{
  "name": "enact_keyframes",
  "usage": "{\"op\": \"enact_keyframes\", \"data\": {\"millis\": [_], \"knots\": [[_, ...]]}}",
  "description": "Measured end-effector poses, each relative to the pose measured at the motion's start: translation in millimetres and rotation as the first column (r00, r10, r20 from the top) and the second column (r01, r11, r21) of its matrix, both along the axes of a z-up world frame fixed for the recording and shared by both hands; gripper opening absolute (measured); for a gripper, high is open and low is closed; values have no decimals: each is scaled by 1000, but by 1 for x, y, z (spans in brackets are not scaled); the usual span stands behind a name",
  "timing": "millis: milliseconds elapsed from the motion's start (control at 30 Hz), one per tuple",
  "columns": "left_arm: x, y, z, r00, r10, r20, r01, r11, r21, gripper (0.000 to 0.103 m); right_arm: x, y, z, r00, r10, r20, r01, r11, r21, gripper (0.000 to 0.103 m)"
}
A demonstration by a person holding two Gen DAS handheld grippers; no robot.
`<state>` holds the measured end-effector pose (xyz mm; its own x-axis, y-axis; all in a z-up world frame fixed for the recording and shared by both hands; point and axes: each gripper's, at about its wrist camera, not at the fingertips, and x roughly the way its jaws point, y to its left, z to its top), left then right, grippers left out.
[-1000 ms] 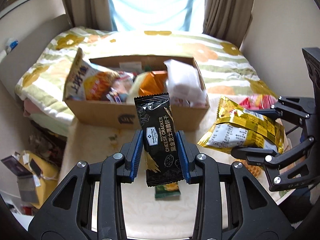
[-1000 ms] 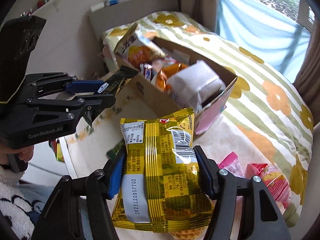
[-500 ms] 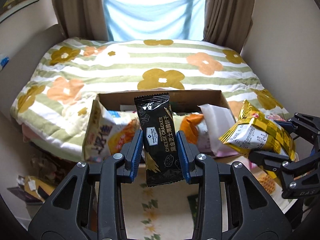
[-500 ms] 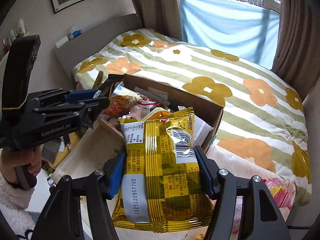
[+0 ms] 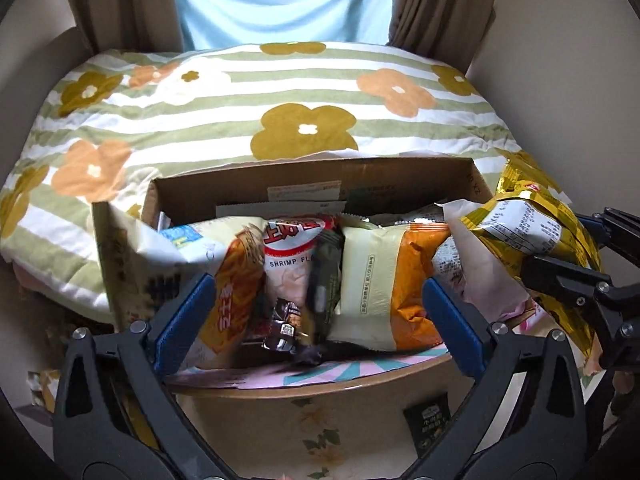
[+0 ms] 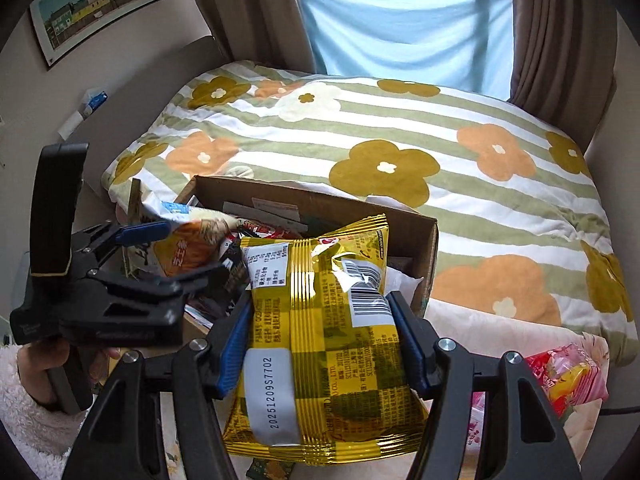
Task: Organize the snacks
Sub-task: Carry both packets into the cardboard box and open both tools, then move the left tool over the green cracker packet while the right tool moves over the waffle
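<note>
A flowered bed lies behind the cardboard box crammed with snack bags. The left hand-held gripper has just sprung wide above the box, a black packet blurred between its jaws. The right hand-held gripper clamps a yellow snack bag at the box's right.

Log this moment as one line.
left hand-held gripper: just opened, empty, over cardboard box | right hand-held gripper: shut on yellow snack bag

One cardboard box, two grippers, one gold snack bag, perhaps five packets inside the box
</note>
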<state>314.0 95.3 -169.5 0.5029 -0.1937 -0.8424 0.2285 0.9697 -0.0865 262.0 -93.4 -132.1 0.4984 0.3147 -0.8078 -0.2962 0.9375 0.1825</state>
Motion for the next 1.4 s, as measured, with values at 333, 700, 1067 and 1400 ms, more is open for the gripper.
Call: {"op": "enact_keyframes", "data": {"millis": [333, 700, 1067, 1400], "knots": [[-20, 3, 5, 1000, -20, -20, 20, 1000, -8, 103, 22, 12, 3, 1000, 8, -16, -8, 1000, 22, 60], [-39, 5, 11, 1000, -14, -2, 14, 999, 34, 103, 60, 27, 2, 998, -42, -56, 50, 985, 163, 85], [-58, -1, 20, 1000, -14, 20, 13, 1000, 25, 103, 21, 7, 10, 998, -60, -31, 64, 988, 143, 85], [-75, -8, 39, 998, -24, 54, 24, 1000, 8, 103, -20, -26, 45, 992, -124, 36, 120, 987, 109, 85]]}}
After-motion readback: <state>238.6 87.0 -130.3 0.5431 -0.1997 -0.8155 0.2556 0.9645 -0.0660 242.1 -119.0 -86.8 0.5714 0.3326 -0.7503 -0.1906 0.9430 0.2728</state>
